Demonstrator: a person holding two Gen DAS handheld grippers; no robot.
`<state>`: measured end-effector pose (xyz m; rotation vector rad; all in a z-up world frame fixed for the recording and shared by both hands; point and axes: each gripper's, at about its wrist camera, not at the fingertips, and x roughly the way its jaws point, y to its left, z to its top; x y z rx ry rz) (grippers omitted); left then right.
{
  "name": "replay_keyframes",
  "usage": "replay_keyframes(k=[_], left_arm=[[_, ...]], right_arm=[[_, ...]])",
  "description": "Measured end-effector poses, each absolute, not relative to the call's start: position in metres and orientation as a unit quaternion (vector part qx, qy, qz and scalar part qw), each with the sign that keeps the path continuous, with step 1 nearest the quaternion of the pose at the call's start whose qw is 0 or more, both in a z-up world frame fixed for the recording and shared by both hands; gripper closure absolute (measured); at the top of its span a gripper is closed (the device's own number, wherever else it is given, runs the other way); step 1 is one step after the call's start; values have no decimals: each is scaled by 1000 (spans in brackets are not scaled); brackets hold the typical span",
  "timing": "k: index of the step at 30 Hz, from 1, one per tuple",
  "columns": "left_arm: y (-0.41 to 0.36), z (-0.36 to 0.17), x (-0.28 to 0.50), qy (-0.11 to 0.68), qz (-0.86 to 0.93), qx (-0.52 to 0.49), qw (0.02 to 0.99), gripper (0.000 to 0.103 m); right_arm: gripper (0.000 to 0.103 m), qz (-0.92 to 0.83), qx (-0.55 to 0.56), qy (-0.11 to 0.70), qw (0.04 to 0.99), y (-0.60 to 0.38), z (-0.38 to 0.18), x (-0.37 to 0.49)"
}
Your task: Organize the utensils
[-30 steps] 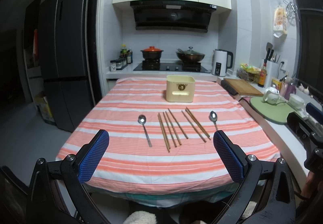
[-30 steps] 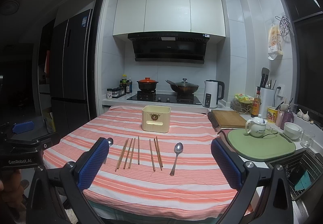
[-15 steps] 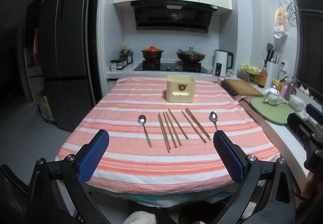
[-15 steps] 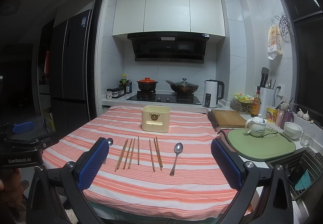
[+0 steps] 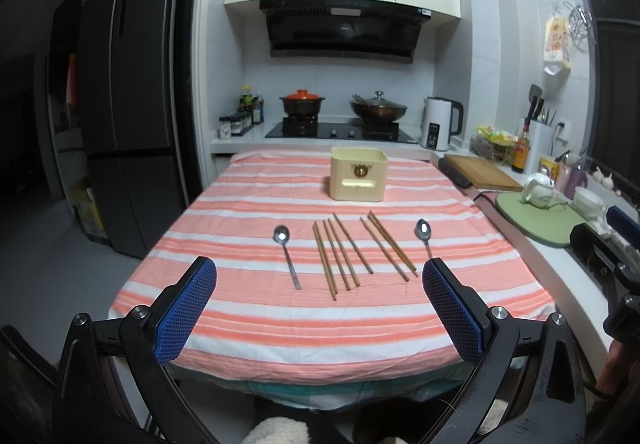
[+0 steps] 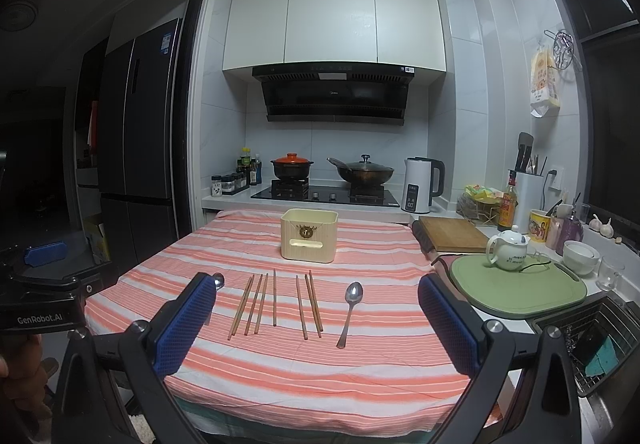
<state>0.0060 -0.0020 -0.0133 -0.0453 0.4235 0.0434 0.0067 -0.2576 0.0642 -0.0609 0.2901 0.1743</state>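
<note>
A bench point(image 5: 248, 324) covered in an orange-and-white striped cloth holds a cream utensil box point(image 5: 358, 174) standing upright toward its far end. Nearer than the box, seven wooden chopsticks point(image 5: 343, 254) lie flat in a loose row, four grouped to the left and three to the right. A metal spoon point(image 5: 286, 256) lies left of the chopsticks, and a second spoon point(image 5: 424, 235) lies right of them, each with its bowl pointing toward the box. The left gripper point(image 5: 319, 318) hovers short of the near edge of the bench, its blue-padded fingers point(image 5: 185, 314) spread wide and holding nothing. The right gripper point(image 6: 316, 324) likewise hangs in front of the box, its fingers point(image 6: 448, 324) spread apart and empty.
</note>
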Motion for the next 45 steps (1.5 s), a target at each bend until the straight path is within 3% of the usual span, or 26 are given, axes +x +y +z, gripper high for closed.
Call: replay_keyframes(k=[45], left_arm=[[-4, -17, 34, 234, 22, -17, 972, 0]], right_arm=[[0, 91, -24, 159, 983, -257, 56, 28]])
